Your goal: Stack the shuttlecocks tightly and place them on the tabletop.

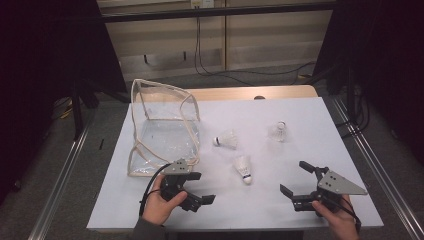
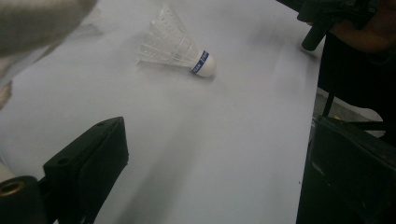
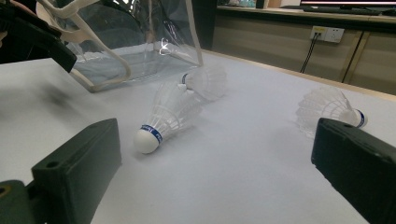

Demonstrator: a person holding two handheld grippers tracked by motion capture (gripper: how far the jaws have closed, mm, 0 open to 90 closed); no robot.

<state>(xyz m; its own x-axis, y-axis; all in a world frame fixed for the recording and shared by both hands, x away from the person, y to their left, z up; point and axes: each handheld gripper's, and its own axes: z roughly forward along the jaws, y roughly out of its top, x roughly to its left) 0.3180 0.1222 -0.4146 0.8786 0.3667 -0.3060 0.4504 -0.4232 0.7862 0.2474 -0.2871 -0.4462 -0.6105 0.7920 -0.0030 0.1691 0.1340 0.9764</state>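
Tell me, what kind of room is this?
Probably a lab or workshop set up for recording: a white-topped table in a metal frame, cables on the floor, wall sockets, dark curtains at both sides.

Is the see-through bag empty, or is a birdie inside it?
Empty. The clear bag holds nothing; all three shuttlecocks sit outside on the table.
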